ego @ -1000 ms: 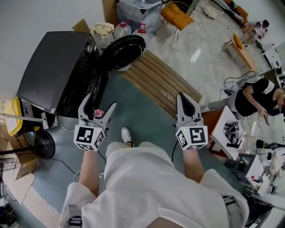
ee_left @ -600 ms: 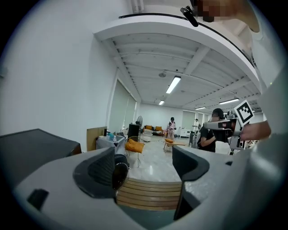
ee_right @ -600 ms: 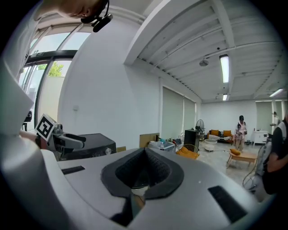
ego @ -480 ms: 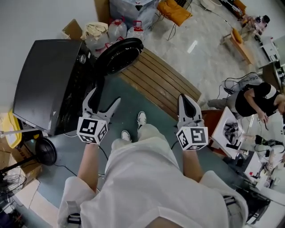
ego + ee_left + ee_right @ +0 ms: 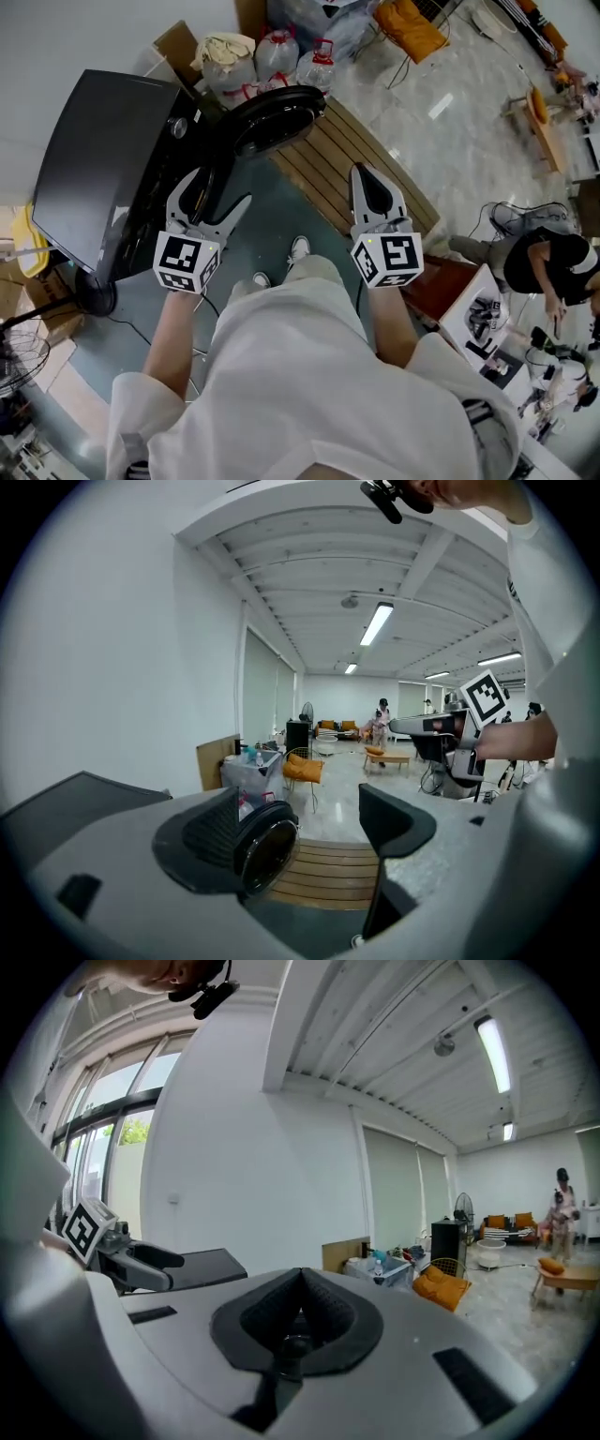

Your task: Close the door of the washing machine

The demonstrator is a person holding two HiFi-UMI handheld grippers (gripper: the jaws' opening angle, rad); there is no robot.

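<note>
Since a second ago, right gripper (image 5: 372, 183) has shifted left and farther, over the wooden slats (image 5: 323, 159); jaws clenched, empty. Left gripper (image 5: 216, 194): jaws apart, empty, near the washing machine (image 5: 103, 159) front. Door (image 5: 277, 117) stands open beyond it.

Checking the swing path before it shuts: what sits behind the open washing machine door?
Beyond the door, two clear water jugs and a cream bundle show. The door's rim covers their lower parts and the floor right behind it.
</note>
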